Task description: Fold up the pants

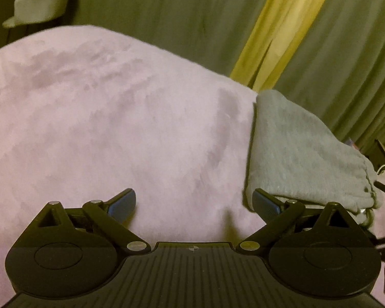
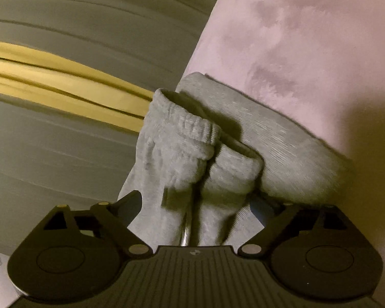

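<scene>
Grey sweatpants (image 1: 302, 154) lie folded at the right edge of a pink fleece blanket (image 1: 115, 115). My left gripper (image 1: 193, 202) hovers open over bare blanket, its right fingertip (image 1: 263, 204) at the pants' near left corner and nothing between the pads. In the right wrist view the pants (image 2: 187, 141) bunch up in thick folds, with a ribbed elastic band (image 2: 192, 128) on top. My right gripper (image 2: 196, 208) stands wide open around that bunch. Cloth fills the gap and hides part of the right fingertip (image 2: 260, 211). The pants overhang the blanket's edge (image 2: 295, 38).
Green curtains (image 1: 166, 12) with a yellow strip (image 1: 282, 25) hang behind the bed. A white, cloud-shaped chair back (image 1: 38, 2) stands at the far left. Bare pink blanket stretches left of the pants. The bed's edge drops off beside the pants (image 2: 166, 51).
</scene>
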